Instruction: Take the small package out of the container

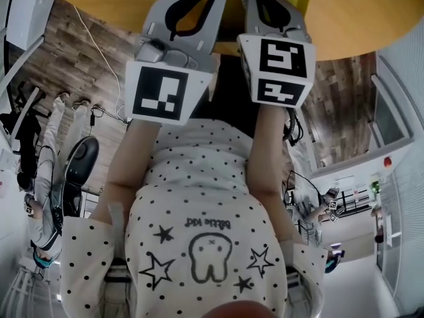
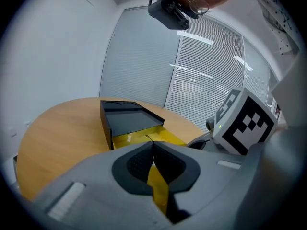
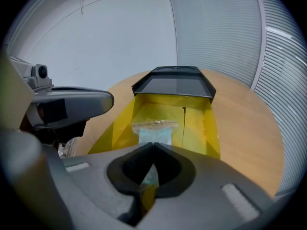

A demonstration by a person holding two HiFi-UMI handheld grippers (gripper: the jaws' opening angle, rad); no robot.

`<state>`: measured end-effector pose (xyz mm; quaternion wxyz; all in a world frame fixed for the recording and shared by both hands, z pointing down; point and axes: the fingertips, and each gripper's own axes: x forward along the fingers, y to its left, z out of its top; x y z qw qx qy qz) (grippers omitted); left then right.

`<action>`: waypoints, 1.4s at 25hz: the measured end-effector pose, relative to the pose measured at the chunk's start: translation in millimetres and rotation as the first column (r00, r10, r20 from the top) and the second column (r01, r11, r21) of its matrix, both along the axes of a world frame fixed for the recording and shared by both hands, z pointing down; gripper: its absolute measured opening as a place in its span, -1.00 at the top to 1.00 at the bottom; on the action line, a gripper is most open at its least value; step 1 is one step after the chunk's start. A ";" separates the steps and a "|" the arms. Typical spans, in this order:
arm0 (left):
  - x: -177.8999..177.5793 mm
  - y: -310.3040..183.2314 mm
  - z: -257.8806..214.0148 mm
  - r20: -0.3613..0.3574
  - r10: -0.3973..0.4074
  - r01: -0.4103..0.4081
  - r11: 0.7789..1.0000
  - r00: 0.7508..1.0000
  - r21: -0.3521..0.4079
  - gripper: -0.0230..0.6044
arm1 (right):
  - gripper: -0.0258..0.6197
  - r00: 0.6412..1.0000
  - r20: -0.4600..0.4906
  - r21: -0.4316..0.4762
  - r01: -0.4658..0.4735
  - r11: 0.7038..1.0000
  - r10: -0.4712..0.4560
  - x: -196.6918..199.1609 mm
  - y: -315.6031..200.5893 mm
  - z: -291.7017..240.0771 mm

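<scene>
Progress stands at the grip. Your right gripper [image 3: 153, 146] has its fingers shut, seemingly on the near edge of the small clear plastic package with pale blue contents [image 3: 153, 132]. That package lies flat inside the open black-and-yellow cardboard container [image 3: 210, 131], by the near edge of the round wooden counter [image 3: 244, 128]. Your left gripper [image 2: 153, 152] pinches the container's yellow near wall, steadying it. Lifting the package out remains.

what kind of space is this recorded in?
Probably an office or meeting room: a round wooden table, slatted blinds along the far wall, and wood-look flooring with cables trailing across it.
</scene>
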<state>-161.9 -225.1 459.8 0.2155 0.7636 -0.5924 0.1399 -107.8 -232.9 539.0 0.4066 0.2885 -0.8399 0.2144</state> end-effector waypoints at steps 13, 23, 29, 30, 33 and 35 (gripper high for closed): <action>-8.1 10.9 -21.5 0.028 -0.043 0.041 0.998 0.999 0.057 0.90 | 0.91 0.996 0.083 0.119 -0.040 0.992 0.030 0.5 -6.4 -31.4; -18.3 8.6 -53.6 0.047 -0.080 0.073 0.987 0.996 0.140 0.90 | 0.91 0.980 0.195 0.205 -0.081 0.975 0.040 -2.0 -33.1 -72.4; -28.0 9.7 -72.0 0.054 -0.093 0.083 0.981 0.994 0.174 0.91 | 0.91 0.972 0.232 0.254 -0.104 0.962 0.044 8.5 -53.9 -100.0; -27.5 9.4 -77.2 0.056 -0.101 0.089 0.979 0.993 0.183 0.91 | 0.91 0.971 0.236 0.264 -0.109 0.958 0.045 12.3 -56.8 -107.0; -20.7 9.8 -86.3 0.058 -0.121 0.108 0.976 0.991 0.189 0.91 | 0.91 0.964 0.260 0.278 -0.133 0.951 0.059 26.0 -61.9 -122.2; -22.0 8.2 -79.7 0.047 -0.129 0.118 0.977 0.991 0.177 0.90 | 0.91 0.961 0.270 0.275 -0.139 0.951 0.062 25.1 -63.2 -118.1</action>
